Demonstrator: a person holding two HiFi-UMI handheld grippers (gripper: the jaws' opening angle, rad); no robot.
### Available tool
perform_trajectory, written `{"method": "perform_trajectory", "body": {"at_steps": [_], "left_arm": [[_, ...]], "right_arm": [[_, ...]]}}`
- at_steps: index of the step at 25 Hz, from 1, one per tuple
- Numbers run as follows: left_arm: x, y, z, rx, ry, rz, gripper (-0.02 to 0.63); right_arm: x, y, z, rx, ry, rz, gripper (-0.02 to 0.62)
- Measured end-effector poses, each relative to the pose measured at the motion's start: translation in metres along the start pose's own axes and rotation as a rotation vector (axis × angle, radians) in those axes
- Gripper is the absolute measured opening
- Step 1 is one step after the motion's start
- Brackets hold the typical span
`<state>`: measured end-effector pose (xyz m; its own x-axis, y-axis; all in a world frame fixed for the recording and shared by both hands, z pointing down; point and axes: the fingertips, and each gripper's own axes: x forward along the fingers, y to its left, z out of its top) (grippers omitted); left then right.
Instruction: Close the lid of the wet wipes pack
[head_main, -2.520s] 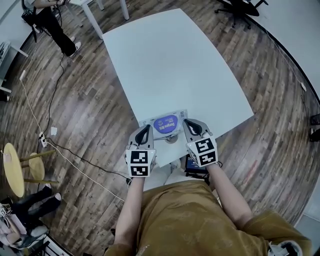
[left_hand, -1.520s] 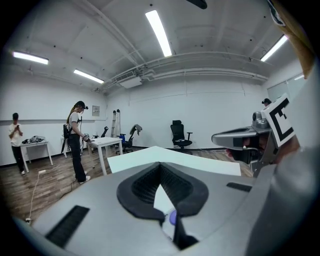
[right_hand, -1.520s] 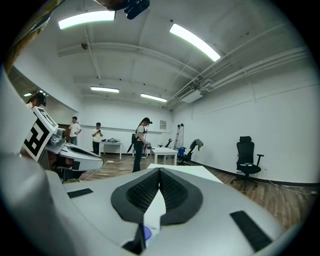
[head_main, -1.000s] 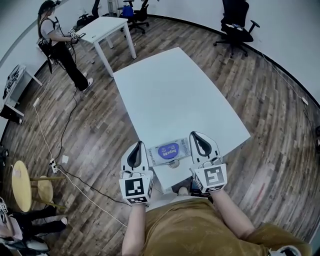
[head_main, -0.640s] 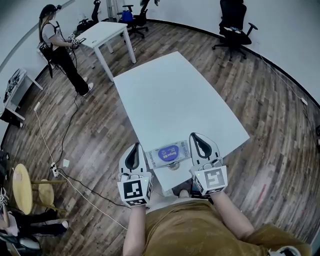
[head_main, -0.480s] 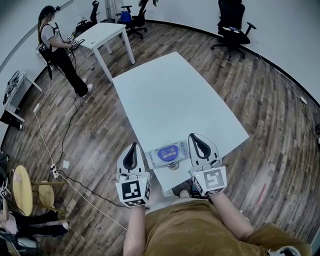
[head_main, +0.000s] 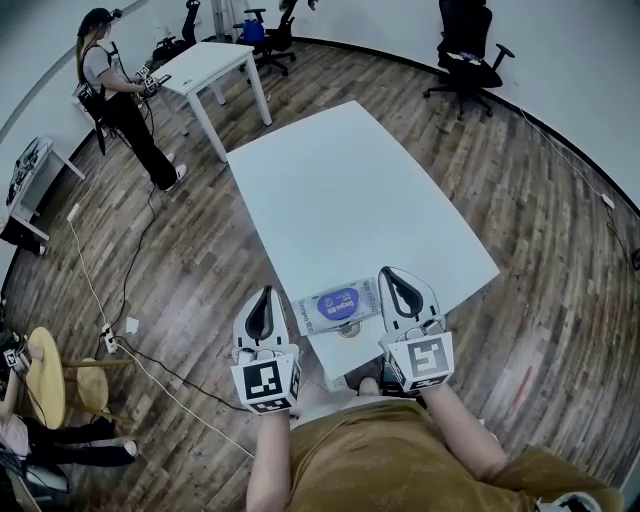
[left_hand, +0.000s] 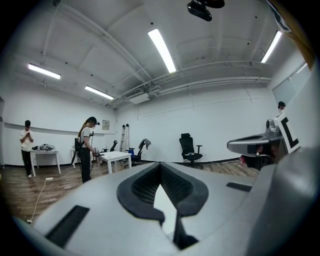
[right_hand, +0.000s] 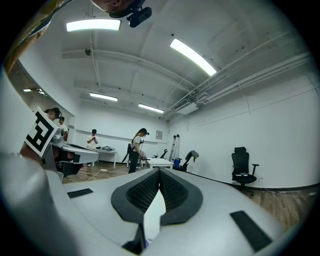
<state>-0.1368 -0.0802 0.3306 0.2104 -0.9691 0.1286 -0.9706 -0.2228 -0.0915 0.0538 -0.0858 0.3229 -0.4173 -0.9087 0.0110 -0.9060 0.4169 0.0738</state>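
L tool (head_main: 263, 310) & R tool (head_main: 401, 291) clenched, empty, flanking wet wipes pack (head_main: 338, 305) at counter (head_main: 350, 190) edge, no contact. Lid too small to read; closure unconfirmed.

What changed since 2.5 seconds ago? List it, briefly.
The left tongs drew back and leftward from the wet wipes pack; a gap now shows between them. The right tongs eased back slightly, staying beside the pack's right end. Both are shut and empty. The pack stayed at the near edge of the table.
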Motion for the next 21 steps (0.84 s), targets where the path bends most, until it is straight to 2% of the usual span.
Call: {"method": "perform_trajectory", "body": {"at_steps": [21], "left_arm": [[-0.0043, -0.0012, -0.0034, -0.007, -0.001, 0.013, 0.002]], "right_arm": [[0.0008, 0.0043, -0.0042, 0.000, 0.012, 0.030, 0.006]]}}
